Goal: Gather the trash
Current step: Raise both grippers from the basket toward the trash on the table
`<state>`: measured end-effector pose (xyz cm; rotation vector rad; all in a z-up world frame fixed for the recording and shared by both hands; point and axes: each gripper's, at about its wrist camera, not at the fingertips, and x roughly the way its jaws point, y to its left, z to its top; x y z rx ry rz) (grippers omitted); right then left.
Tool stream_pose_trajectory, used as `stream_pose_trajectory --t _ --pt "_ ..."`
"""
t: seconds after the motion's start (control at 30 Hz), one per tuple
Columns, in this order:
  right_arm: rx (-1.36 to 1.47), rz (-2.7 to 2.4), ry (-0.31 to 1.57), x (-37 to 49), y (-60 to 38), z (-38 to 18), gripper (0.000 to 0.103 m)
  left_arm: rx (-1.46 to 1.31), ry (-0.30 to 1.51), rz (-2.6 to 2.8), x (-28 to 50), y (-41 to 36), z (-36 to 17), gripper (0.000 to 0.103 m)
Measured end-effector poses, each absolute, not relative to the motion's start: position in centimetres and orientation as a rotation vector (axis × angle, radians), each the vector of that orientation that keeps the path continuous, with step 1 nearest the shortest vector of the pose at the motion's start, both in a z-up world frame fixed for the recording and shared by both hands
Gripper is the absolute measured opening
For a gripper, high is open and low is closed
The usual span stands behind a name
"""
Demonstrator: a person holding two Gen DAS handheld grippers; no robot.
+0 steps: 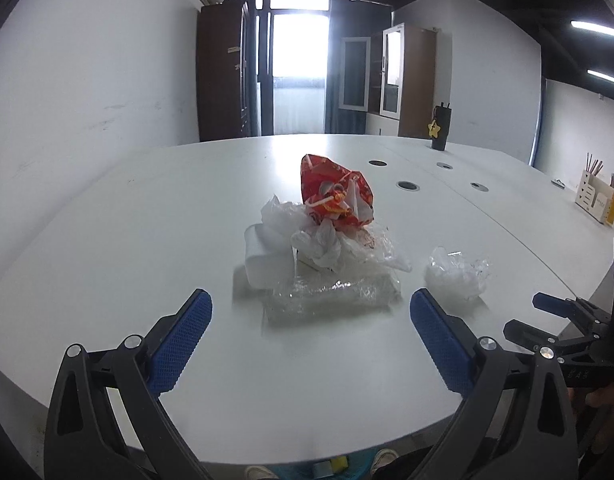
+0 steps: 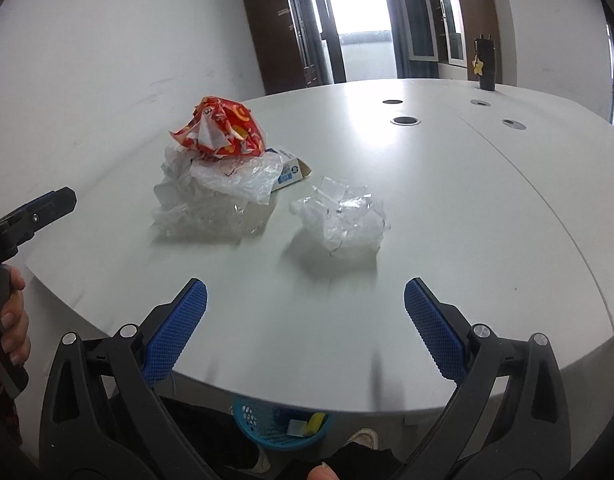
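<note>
A trash pile lies on the white table [image 1: 147, 220]: a crumpled red wrapper [image 1: 337, 192] on top, white plastic bags [image 1: 319, 240], a white foam block [image 1: 263, 260] and clear film [image 1: 331, 296] in front. A separate wad of clear plastic [image 1: 457, 274] lies to its right. My left gripper [image 1: 311, 304] hovers open just short of the pile. In the right wrist view the red wrapper [image 2: 221, 128], a small blue-white box [image 2: 289, 168] and the clear wad [image 2: 341, 220] show. My right gripper [image 2: 305, 292] is open, short of the wad.
A blue basket [image 2: 275, 424] with scraps stands on the floor under the table's near edge, beside the person's shoes. A black tumbler [image 1: 441, 128] and a wooden pen holder [image 1: 597, 196] sit at the far right. Round cable holes [image 1: 407, 186] dot the table.
</note>
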<state>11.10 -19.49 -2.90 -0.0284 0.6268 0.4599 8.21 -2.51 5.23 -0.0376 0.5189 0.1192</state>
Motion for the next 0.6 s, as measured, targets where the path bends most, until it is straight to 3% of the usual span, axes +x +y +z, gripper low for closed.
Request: stream_pose_trajectory --t 0.6 --pt "-0.101 0.469 0.622 18.5 -18.1 -3.2 0.095 0.021 0.571 0.140 18.6 -2.6 6.1 0.097"
